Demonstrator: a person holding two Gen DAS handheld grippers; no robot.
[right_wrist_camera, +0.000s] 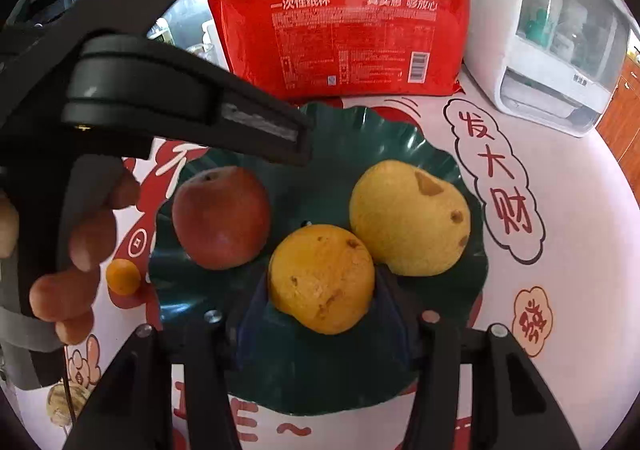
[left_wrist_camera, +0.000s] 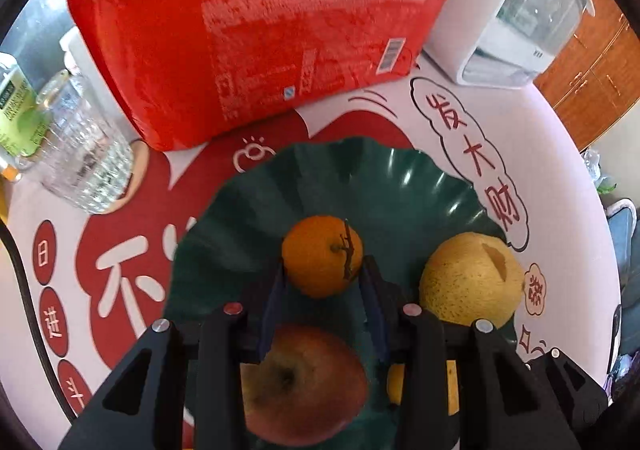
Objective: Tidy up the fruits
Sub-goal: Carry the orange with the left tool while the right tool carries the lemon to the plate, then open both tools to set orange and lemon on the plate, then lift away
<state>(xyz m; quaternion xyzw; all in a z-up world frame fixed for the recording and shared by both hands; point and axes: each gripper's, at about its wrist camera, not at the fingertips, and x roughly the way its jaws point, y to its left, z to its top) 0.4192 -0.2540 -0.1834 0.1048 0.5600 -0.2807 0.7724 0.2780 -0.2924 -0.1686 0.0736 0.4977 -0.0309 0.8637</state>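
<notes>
one green plate (right_wrist_camera: 448, 154), one apple (right_wrist_camera: 220, 218), two pears (right_wrist_camera: 408, 218), two oranges (one off-plate) (left_wrist_camera: 320, 254).

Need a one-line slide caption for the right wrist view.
Right gripper clamps a yellow-orange citrus fruit over the green plate, between a red apple and a pear.

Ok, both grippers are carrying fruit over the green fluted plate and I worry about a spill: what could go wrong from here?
1. The left gripper with its small stemmed orange and the right gripper with its large yellow-orange fruit crowd the same green fluted plate; they might collide.
2. Released fruit could nudge the red apple or the yellow pear over the shallow rim.
</notes>
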